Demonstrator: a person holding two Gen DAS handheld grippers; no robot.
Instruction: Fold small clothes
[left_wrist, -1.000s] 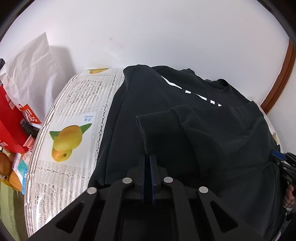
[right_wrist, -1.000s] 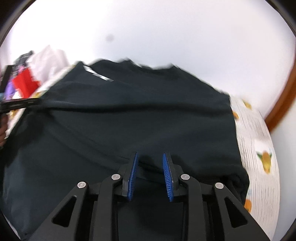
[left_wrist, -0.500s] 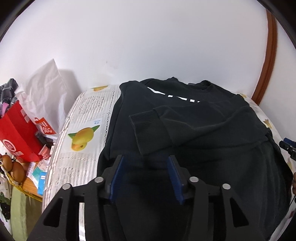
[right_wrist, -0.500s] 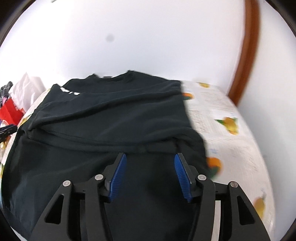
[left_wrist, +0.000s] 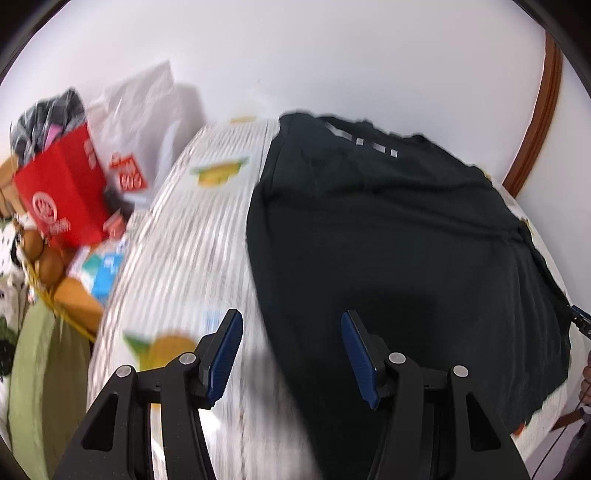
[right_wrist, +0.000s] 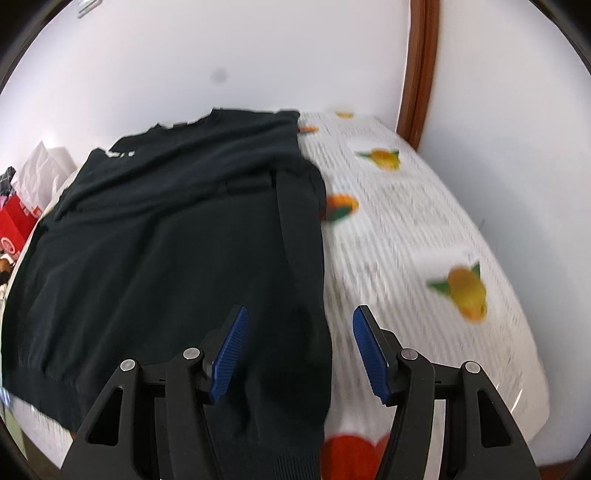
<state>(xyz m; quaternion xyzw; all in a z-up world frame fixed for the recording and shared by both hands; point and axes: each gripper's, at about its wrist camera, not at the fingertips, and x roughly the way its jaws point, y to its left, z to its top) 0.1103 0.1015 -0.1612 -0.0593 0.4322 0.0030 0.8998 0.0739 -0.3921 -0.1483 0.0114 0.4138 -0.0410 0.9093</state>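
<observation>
A black sweatshirt (left_wrist: 399, 236) with white lettering lies flat on the table, both sleeves folded in over its body; it also shows in the right wrist view (right_wrist: 177, 236). My left gripper (left_wrist: 291, 354) is open and empty, above the garment's lower left edge, straddling the cloth edge. My right gripper (right_wrist: 299, 350) is open and empty, above the garment's lower right edge by the folded sleeve (right_wrist: 299, 229). The right gripper's tip shows at the left view's right edge (left_wrist: 581, 317).
The table wears a white striped cloth with fruit prints (left_wrist: 177, 258) (right_wrist: 424, 240). Left of it stand a red box (left_wrist: 62, 188), a white plastic bag (left_wrist: 147, 110) and other clutter. A white wall and brown trim (right_wrist: 417, 66) lie behind.
Both grippers let go of the sleeves, opened wide and pulled back outward to the garment's lower corners. The left sleeve now lies folded flat on the body.
</observation>
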